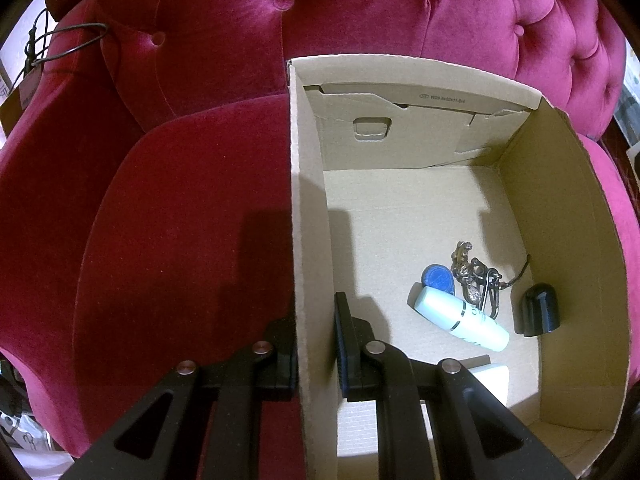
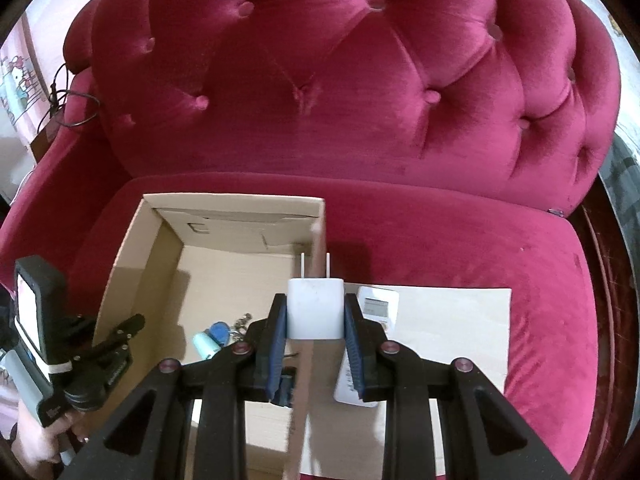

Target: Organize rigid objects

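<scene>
Left wrist view: open brown cardboard box (image 1: 560,216) sits on the seat of a crimson button-tufted velvet sofa (image 1: 180,208). The left gripper (image 1: 316,354) straddles the box's left wall, fingers (image 1: 343,344) closed on it, one outside, one inside. On the box floor, near right: pale mint cylindrical bottle (image 1: 460,318) lying on its side, blue oval key fob (image 1: 438,278) just behind it and touching, metal key bunch (image 1: 476,276) to its right, black dome-shaped cap (image 1: 538,310) further right, beside the right wall. A white object (image 1: 494,376) shows past the gripper linkage, mostly hidden; cannot identify it. Thin black cable (image 1: 68,42) hangs over the sofa's far left arm. The box's near wall is cut off by the frame.

Right wrist view: the right gripper (image 2: 316,322) has its blue-padded fingers (image 2: 278,344) clamped on a white cube-shaped wall charger (image 2: 316,308), two prongs pointing far, held above the box's right wall. Box (image 2: 136,264) to the left; a flat sheet of pale cardboard (image 2: 452,336) lies on the seat to the right. On the sheet, a white device with a small grey screen (image 2: 378,306), partly behind the right finger. Mint bottle (image 2: 206,344), fob (image 2: 220,330) and keys (image 2: 242,320) peek out behind the left finger. The other handheld gripper (image 2: 116,346) is at the near left edge, its tips lost against the box wall.
</scene>
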A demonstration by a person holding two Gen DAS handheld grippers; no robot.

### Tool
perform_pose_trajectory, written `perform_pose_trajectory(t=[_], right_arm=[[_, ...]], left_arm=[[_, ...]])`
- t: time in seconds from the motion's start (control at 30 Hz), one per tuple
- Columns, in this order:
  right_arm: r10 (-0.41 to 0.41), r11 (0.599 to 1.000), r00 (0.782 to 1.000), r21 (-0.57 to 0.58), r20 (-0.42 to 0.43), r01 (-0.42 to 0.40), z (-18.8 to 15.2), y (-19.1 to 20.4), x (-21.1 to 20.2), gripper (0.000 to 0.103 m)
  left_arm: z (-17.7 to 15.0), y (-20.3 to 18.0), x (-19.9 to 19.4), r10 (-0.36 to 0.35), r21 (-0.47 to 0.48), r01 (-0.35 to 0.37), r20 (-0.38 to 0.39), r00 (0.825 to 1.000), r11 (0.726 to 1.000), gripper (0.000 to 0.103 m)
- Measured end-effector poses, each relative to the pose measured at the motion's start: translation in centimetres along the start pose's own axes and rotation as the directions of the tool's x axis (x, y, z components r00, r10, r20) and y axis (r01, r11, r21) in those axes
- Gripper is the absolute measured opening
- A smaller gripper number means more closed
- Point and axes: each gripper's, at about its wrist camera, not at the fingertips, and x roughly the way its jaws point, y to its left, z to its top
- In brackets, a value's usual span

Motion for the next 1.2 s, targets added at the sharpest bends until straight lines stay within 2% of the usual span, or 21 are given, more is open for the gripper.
perform_pose_trajectory(t=[0.57,1.2], right_arm=[[0.050,0.997,0.997,-0.057,-0.057,-0.053,-0.4,4.7,3.7,0.028],[0.031,0.998,0.984,-0.057,-0.176,-0.041,-2.1,7.9,10.0,0.028]], left_arm=[[0.0,0.3,0.1,-0.009,-0.001,0.009,-0.001,1.000,1.000,0.015],[0.0,0.3,0.1,-0.008,0.002,0.008,0.000,1.000,1.000,0.015]])
